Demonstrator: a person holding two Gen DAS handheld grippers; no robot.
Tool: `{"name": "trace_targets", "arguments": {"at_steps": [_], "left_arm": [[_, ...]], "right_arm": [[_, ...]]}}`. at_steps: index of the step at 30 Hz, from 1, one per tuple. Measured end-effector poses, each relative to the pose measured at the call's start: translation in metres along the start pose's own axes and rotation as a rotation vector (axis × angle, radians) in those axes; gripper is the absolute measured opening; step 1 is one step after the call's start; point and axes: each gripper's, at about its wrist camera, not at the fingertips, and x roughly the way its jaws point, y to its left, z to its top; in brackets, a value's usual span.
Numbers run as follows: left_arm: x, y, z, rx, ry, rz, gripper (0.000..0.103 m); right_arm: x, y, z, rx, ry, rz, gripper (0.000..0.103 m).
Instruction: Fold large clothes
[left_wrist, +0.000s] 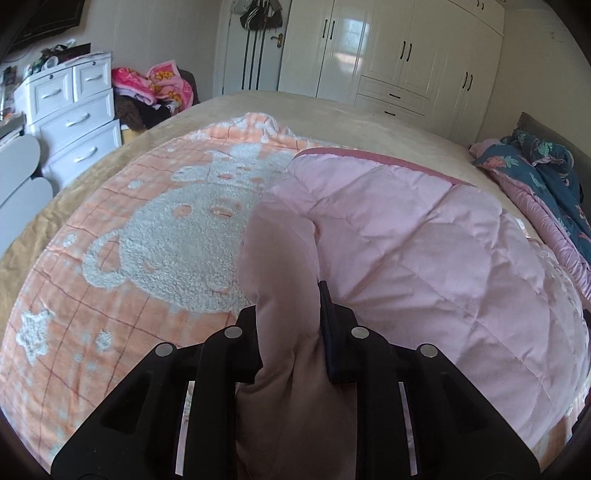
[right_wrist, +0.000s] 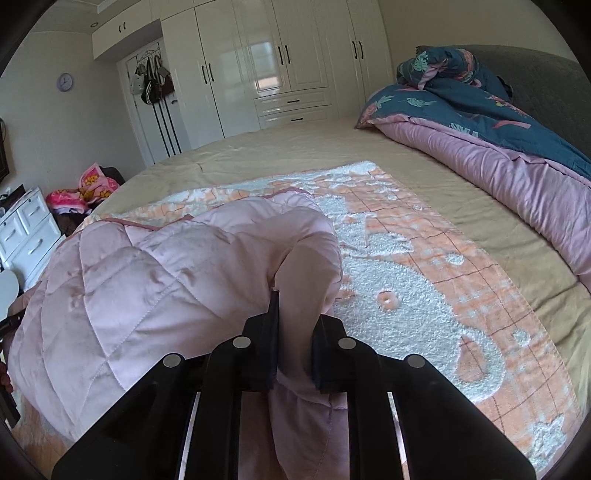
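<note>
A large blanket lies on the bed, its orange fleece face (left_wrist: 155, 236) with a white bear pattern up; it also shows in the right wrist view (right_wrist: 406, 295). Its quilted pink backing (left_wrist: 424, 258) is folded over onto the fleece face, and shows in the right wrist view too (right_wrist: 129, 288). My left gripper (left_wrist: 291, 325) is shut on a bunched pink edge of the blanket. My right gripper (right_wrist: 295, 332) is shut on another bunched pink edge. Both hold the fold a little above the bed.
A beige bedspread (right_wrist: 369, 147) covers the bed. A dark blue floral duvet with mauve lining (right_wrist: 498, 140) is heaped at the head. White wardrobes (right_wrist: 277, 66) stand behind. A white drawer unit (left_wrist: 74, 118) and pink clothes pile (left_wrist: 159, 85) stand beside the bed.
</note>
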Motion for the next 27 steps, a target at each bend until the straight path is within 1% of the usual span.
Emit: {"name": "trace_targets", "arguments": {"at_steps": [2,5,7,9,11,13,14,15,16,17,18,19,21,22,23,24,25,27], "left_arm": [[0.003,0.001,0.0,-0.005,0.008,-0.006,0.015],[0.009,0.005,-0.001,-0.019,0.017,-0.021,0.017],[0.011,0.004,-0.002,-0.02,0.025,-0.021,0.018],[0.011,0.004,-0.002,-0.022,0.025,-0.02,0.018],[0.009,0.004,-0.002,-0.027,0.026,-0.019,0.018],[0.008,0.003,-0.001,-0.026,0.025,-0.016,0.019],[0.008,0.004,0.0,-0.024,0.024,-0.013,0.02],[0.006,0.003,0.0,-0.022,0.023,-0.01,0.02],[0.005,0.004,0.0,-0.024,0.023,-0.007,0.021],[0.003,0.005,0.0,-0.027,0.022,-0.005,0.024],[-0.001,0.005,0.001,-0.03,0.021,-0.004,0.029],[-0.004,0.005,0.002,-0.03,0.02,-0.004,0.032],[-0.011,0.004,0.004,-0.024,0.014,-0.005,0.047],[-0.016,0.003,0.005,-0.019,0.012,-0.011,0.049],[-0.022,0.001,0.005,-0.016,0.007,-0.013,0.055],[-0.027,0.0,0.006,-0.013,0.001,-0.016,0.06],[-0.033,-0.001,0.007,-0.01,-0.006,-0.019,0.061],[-0.046,-0.003,0.008,-0.007,-0.025,-0.025,0.073]], "right_arm": [[0.008,-0.003,-0.003,0.011,0.023,-0.031,0.012],[0.019,-0.013,-0.011,0.06,0.057,-0.003,0.012],[0.019,-0.01,-0.011,0.043,0.06,-0.014,0.012],[0.019,-0.009,-0.011,0.04,0.07,-0.016,0.014],[0.016,-0.012,-0.012,0.073,0.074,-0.002,0.019],[0.011,-0.013,-0.009,0.086,0.085,0.009,0.03],[0.007,-0.012,-0.008,0.079,0.082,0.004,0.04],[0.003,-0.01,-0.007,0.068,0.075,-0.002,0.047],[-0.002,-0.007,-0.005,0.053,0.064,-0.014,0.051],[-0.007,-0.006,-0.004,0.047,0.054,-0.017,0.065],[-0.013,-0.005,-0.003,0.052,0.04,-0.004,0.08],[-0.017,-0.005,-0.002,0.061,0.026,0.008,0.082],[-0.028,-0.002,0.0,0.071,0.005,0.024,0.088],[-0.034,0.0,0.002,0.069,-0.006,0.03,0.09],[-0.039,0.002,0.004,0.063,-0.016,0.039,0.093],[-0.045,0.005,0.006,0.054,-0.028,0.048,0.095],[-0.052,0.009,0.008,0.039,-0.043,0.052,0.095],[-0.064,0.015,0.012,0.015,-0.071,0.054,0.097]]}}
